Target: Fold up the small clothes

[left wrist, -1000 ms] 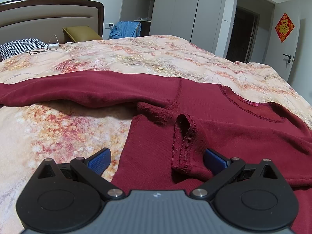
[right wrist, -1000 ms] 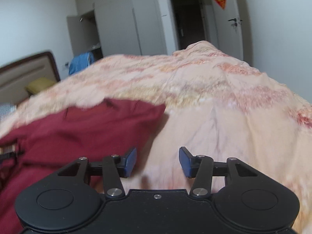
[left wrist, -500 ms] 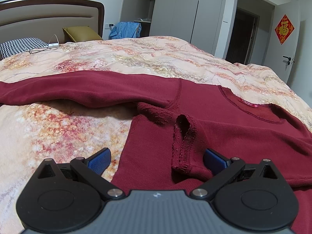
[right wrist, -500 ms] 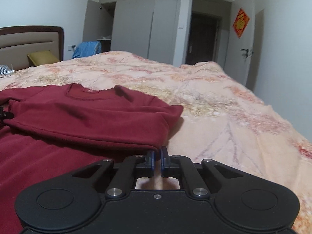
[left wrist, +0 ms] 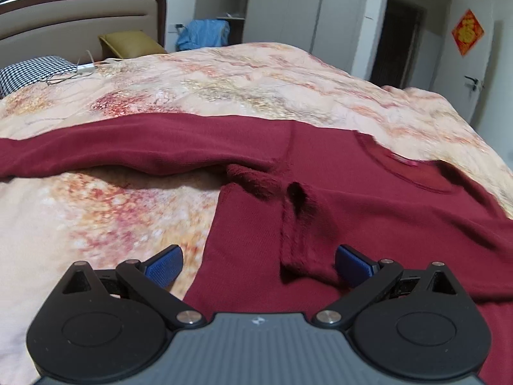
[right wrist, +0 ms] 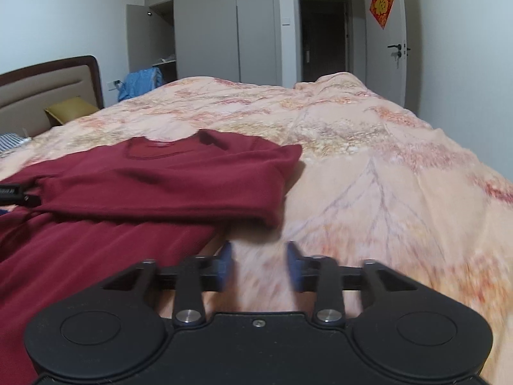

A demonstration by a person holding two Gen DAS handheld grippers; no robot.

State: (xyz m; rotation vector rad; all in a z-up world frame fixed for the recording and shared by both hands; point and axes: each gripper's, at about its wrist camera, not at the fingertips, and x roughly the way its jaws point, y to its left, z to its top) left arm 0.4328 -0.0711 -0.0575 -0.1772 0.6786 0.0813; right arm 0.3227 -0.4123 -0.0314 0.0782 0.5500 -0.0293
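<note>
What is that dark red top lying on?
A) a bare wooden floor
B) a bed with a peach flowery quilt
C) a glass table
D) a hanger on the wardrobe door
B: the dark red top is spread out on the peach flowery quilt of a bed, whose headboard shows behind it in the left wrist view.

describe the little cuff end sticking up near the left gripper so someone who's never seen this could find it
Start at the big bed with the peach floral quilt and find the dark red top spread across it. Near the open left gripper, the sleeve cuff lies folded across the body. Unlike the flat cloth around it, it stands up as a ridge with a dark open mouth.
</note>
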